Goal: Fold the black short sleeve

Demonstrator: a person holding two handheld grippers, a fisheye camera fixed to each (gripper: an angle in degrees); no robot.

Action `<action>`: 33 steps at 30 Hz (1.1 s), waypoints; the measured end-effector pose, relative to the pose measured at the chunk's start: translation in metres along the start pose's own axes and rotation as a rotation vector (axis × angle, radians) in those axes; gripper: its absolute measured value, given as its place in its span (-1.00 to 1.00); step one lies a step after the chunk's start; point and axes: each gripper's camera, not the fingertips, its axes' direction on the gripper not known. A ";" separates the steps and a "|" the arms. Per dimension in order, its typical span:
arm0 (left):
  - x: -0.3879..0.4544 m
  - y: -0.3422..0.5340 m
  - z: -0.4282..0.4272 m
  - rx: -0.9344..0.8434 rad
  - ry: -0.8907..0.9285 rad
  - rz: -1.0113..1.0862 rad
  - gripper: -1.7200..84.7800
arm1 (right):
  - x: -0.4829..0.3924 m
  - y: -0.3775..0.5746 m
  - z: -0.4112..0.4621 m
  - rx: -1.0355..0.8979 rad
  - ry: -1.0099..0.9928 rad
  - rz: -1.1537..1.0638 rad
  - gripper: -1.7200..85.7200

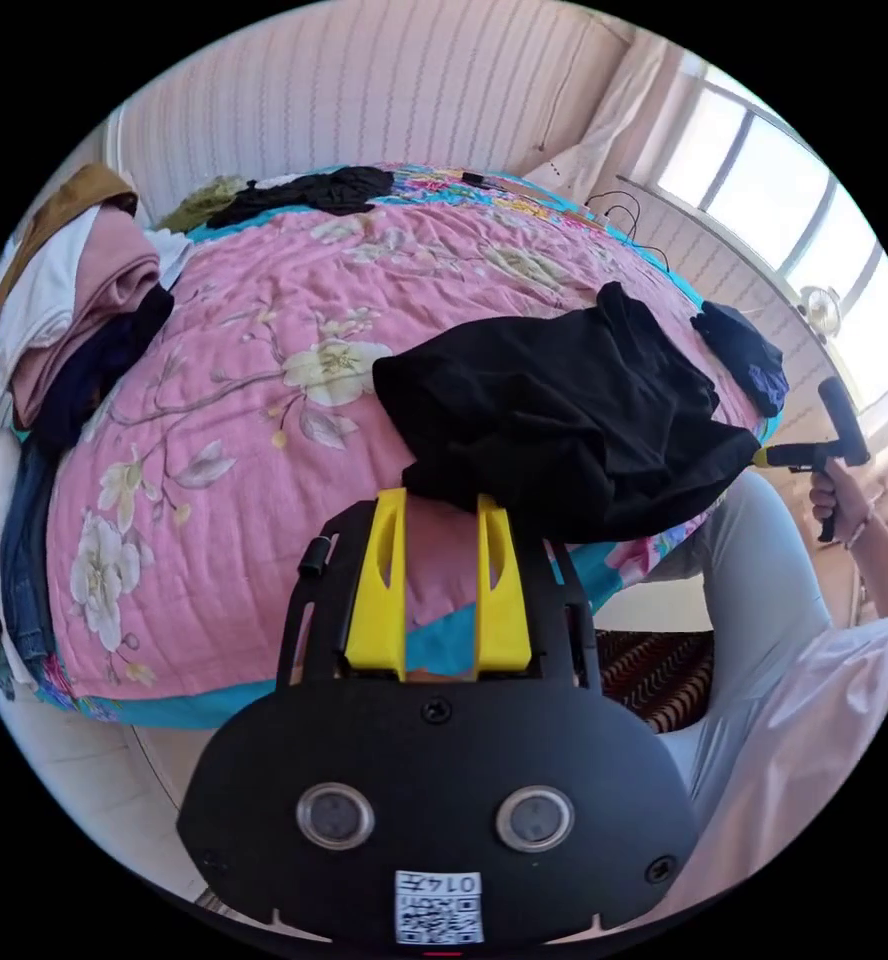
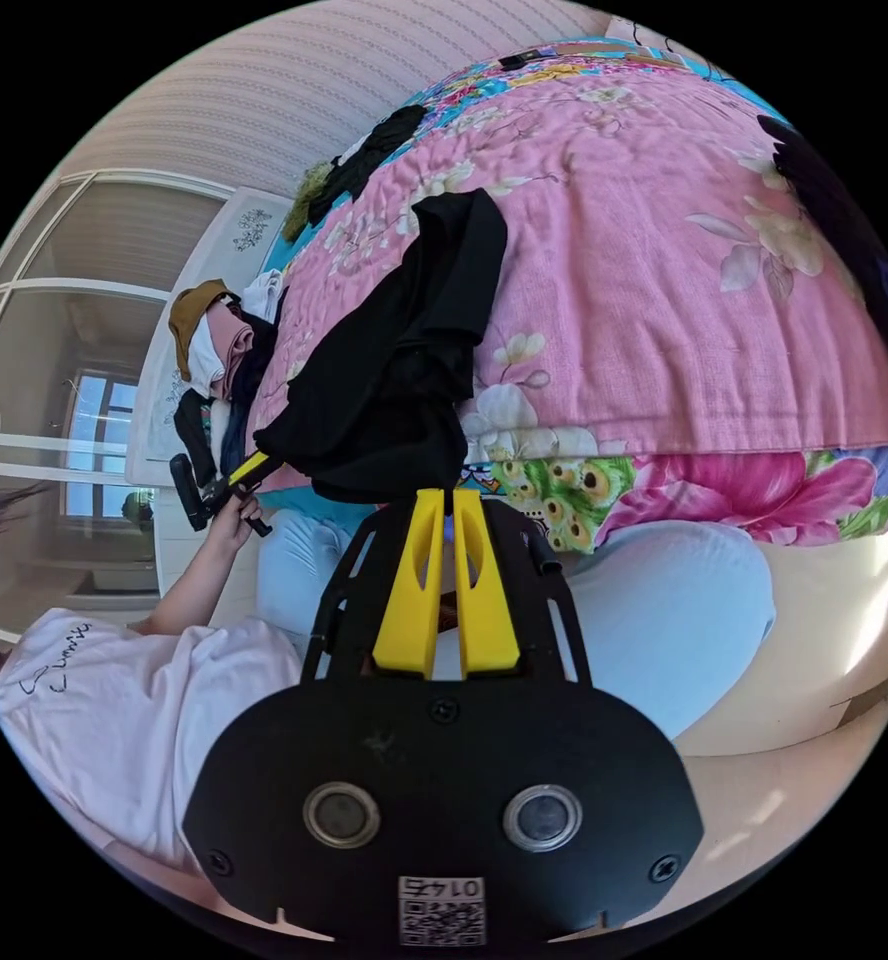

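Starting at the left of the left gripper view, a stack of folded clothes sits along the far-left edge of the bed, with a strip of dark garments across the head end. The pink floral quilt covers the rest. The black short sleeve lies bunched near the bed's near edge, toward its right corner, one part draping over that edge. The left gripper has its yellow jaws apart with a gap between them; their tips reach the shirt's lower hem, but whether any cloth is actually caught there I cannot tell. Further right, the right gripper meets the shirt's right corner, and a hand holds its handle. A small dark garment lies near the right edge beyond the shirt.

In the right gripper view, the left gripper sits at the left end of the shirt, and the right gripper shows its jaws close together, nearly parallel, tips under the hanging fabric. Cloth seems to be between them, though the contact itself is hidden.

The shirt is still crumpled, so the fold looks barely begun. The risk, as I judge it, is uneven hold: if the left jaws grip nothing, a lift would raise one corner only and the shirt would twist or slide off the bed's edge.
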 end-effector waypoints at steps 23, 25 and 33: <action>-0.010 0.055 -0.160 0.353 0.323 -0.102 -0.98 | -0.069 0.066 -0.103 0.289 -0.179 -0.311 -0.95; -0.008 0.053 -0.171 0.397 0.325 -0.093 -0.98 | -0.075 0.076 -0.115 0.333 -0.216 -0.344 -0.95; -0.010 0.034 -0.139 0.253 0.234 -0.144 -0.96 | -0.079 0.090 -0.112 0.300 -0.140 -0.329 -0.95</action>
